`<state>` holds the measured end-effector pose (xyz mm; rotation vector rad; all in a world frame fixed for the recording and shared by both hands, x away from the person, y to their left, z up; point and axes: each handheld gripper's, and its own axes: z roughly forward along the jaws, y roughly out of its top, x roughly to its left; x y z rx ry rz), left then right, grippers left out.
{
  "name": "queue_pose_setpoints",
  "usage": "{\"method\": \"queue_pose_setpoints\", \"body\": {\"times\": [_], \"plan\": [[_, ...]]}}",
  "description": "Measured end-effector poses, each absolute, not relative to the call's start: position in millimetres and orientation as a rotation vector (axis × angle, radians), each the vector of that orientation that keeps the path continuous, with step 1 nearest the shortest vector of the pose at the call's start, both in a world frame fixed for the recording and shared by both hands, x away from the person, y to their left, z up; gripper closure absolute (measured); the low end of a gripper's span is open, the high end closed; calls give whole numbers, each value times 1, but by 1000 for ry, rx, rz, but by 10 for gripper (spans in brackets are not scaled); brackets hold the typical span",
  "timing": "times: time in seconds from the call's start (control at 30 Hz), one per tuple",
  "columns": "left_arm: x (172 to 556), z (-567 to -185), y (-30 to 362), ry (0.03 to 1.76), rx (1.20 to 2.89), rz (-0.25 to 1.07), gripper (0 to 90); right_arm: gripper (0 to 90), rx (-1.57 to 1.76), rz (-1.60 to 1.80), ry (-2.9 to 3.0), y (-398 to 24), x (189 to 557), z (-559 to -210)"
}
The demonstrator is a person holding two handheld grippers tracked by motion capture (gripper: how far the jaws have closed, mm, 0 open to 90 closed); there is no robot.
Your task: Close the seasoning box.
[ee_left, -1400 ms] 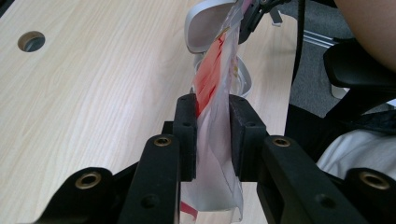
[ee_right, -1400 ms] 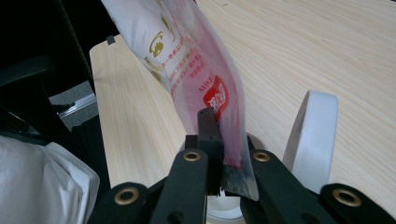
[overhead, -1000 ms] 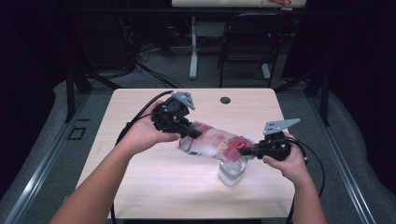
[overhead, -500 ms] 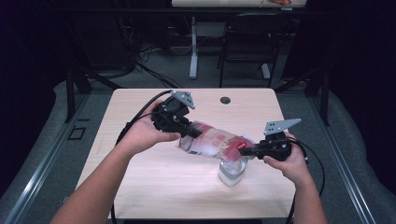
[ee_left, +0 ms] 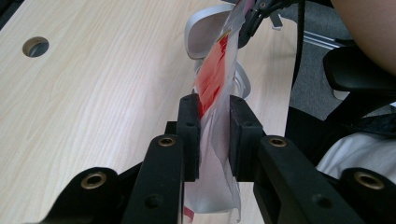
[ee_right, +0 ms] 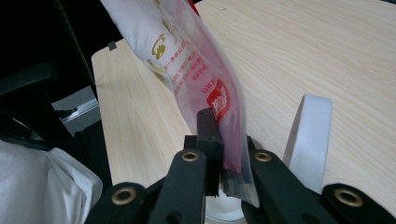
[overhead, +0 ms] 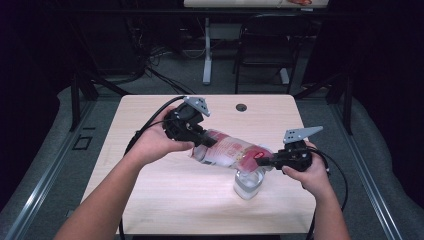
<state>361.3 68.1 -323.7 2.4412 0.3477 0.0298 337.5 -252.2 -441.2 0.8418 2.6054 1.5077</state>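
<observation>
Table, pale wood w/ a grommet hole near far edge. Above it a plastic snack bag, clear w/ red print, slung betw. both tools & tilted down toward a clear cup by the right hand. Bag looks light, soft, slick film, prob. sags & slips; best held at flat seams/ends, not the belly. Left gripper clamps upper end, jaws narrow. Right gripper pinches the lower corner, jaws nearly together.
</observation>
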Motion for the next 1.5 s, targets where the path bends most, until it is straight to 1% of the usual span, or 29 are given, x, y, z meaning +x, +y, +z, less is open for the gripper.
{"method": "queue_pose_setpoints", "body": {"times": [0.27,1.03,1.5], "plan": [[361,-325,65,333,2453,24,776,876,834,1521,2611,-251,337,-441],[359,-321,64,322,2452,45,782,892,832,1509,2579,-251,336,-438],[361,-322,64,334,2433,11,783,894,816,1531,2615,-254,334,-436]]}}
